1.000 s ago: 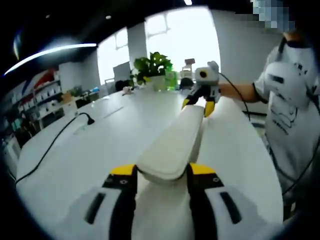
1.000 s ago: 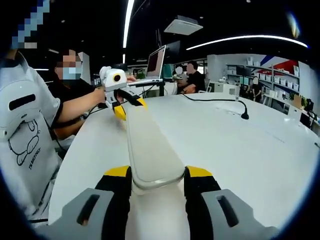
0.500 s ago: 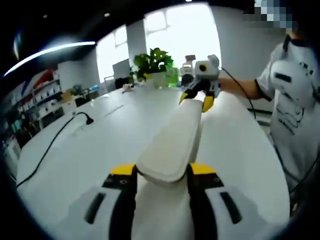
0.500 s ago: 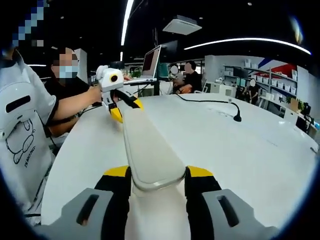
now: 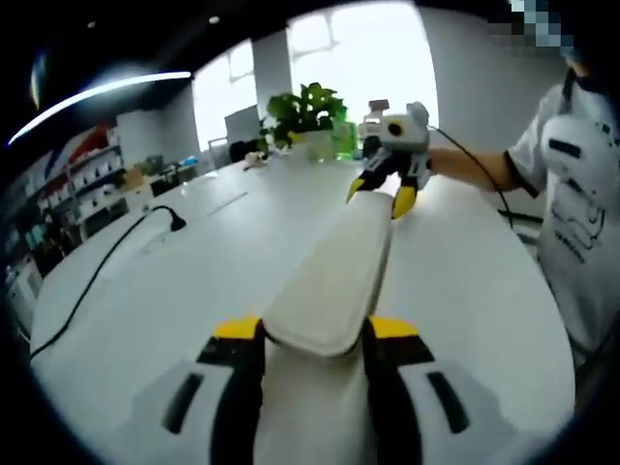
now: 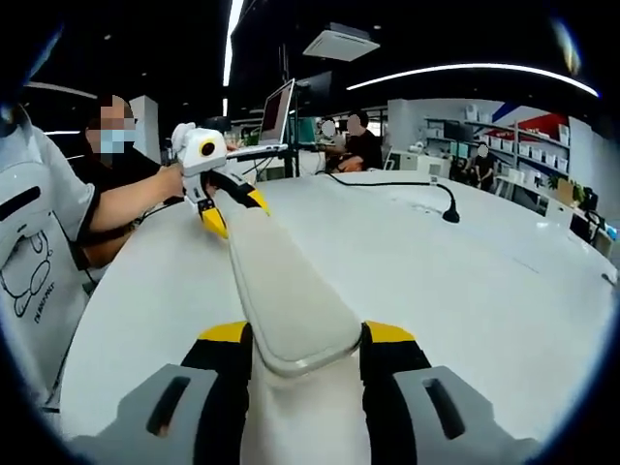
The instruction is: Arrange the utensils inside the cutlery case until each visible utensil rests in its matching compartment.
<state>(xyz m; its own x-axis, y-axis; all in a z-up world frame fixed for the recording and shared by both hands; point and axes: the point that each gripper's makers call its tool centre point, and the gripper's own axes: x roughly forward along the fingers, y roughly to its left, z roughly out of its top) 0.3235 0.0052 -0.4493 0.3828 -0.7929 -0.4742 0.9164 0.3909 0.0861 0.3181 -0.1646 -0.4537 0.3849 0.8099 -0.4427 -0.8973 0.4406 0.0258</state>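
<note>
Two claws, left claw (image 5: pixel 314 339) and right claw (image 6: pixel 305 341), each pinching one end of the cutlery case (image 5: pixel 339 271) (held above the white table (image 5: pixel 165 291)).

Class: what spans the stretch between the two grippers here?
The long, closed, cream plastic cutlery case spans it, gripped by the left gripper and the right gripper at opposite ends, in both gripper views.

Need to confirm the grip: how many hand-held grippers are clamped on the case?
2: the left hand-held gripper holds one end of the case, the right hand-held gripper the other.
</note>
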